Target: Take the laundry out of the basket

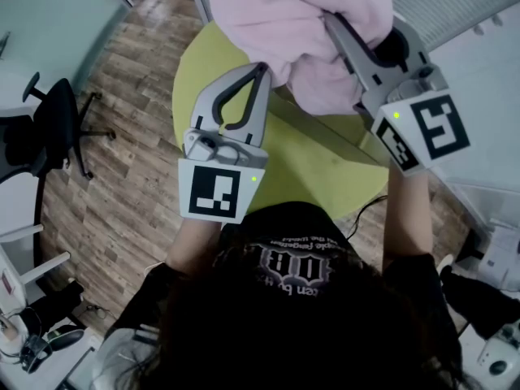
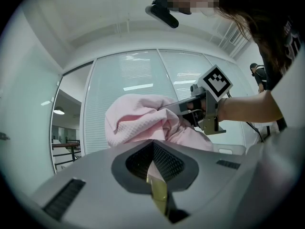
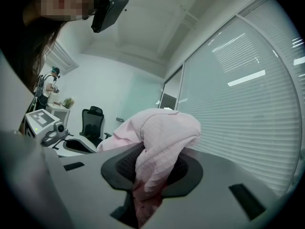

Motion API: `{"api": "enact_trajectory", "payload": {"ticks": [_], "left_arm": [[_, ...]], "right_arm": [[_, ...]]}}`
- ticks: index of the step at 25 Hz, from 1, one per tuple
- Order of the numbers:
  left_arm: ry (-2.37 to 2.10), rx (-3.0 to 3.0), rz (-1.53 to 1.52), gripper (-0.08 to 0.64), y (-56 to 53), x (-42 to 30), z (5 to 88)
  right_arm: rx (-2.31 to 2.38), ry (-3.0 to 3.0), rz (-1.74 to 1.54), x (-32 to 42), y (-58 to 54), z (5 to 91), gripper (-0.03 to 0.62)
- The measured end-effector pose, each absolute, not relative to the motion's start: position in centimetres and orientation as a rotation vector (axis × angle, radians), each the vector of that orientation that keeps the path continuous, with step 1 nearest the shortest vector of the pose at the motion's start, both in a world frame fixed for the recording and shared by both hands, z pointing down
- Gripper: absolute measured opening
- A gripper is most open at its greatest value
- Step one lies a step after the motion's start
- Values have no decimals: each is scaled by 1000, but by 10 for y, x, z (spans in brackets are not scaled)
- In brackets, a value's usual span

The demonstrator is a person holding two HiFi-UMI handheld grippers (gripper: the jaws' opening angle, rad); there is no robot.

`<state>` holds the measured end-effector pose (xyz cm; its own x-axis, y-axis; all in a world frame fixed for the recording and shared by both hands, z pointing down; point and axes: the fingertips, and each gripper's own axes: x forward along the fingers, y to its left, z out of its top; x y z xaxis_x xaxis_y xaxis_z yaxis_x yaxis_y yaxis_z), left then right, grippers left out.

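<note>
Broadly, wooden floor (image 1: 122, 136) is seen lying open to the left of the round yellow-green surface (image 1: 325, 169), as far as a black office chair (image 1: 57, 120). A glass wall with blinds (image 3: 248, 80) is seen closing off one side of the room. The surface's curved edge is traced at its left and along its near side, with floor all around that rim. Pink laundry (image 1: 301, 23) is held up in the air over the far part of the surface, bunched, with a fold draped over the jaw tips. It is clamped by the right tongs (image 1: 331, 21), whose jaws are set narrowly apart by the cloth pinched between them. The left tongs (image 1: 262, 68) are seen closed tip to tip with nothing gripped, the tips just beside the laundry's lower left edge.
</note>
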<state>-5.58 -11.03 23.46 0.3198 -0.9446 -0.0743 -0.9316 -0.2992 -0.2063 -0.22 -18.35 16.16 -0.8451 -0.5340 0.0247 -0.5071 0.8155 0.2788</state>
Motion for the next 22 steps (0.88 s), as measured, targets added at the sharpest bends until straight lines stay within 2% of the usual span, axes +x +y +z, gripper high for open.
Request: {"api": "enact_trajectory", "payload": {"ticks": [22], "left_arm": [[1980, -2085, -122, 2, -63, -159, 189]], "right_arm": [[457, -3124, -518, -131, -135, 105, 112]]}}
